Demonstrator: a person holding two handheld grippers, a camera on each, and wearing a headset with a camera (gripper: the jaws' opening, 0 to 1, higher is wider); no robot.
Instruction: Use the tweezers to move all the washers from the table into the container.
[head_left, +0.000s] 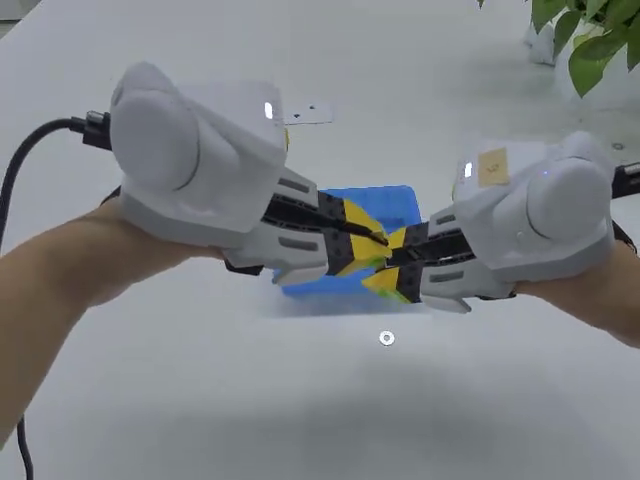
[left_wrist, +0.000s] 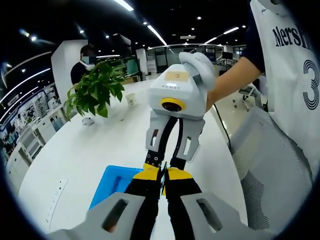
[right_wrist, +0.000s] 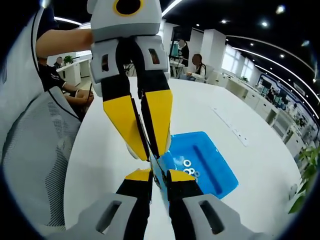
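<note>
Washers (right_wrist: 187, 164) sit in the blue container (head_left: 395, 205) already, so most of the job looks done! One washer (head_left: 387, 338) lies on the table (head_left: 300, 420), at six o'clock from the container, apart from it. Above, left gripper (head_left: 365, 238) and right gripper (head_left: 400, 262) meet tip to tip, both pinched on the tweezers (right_wrist: 156, 167); whether the tweezers' tips carry anything, I cannot tell.
</note>
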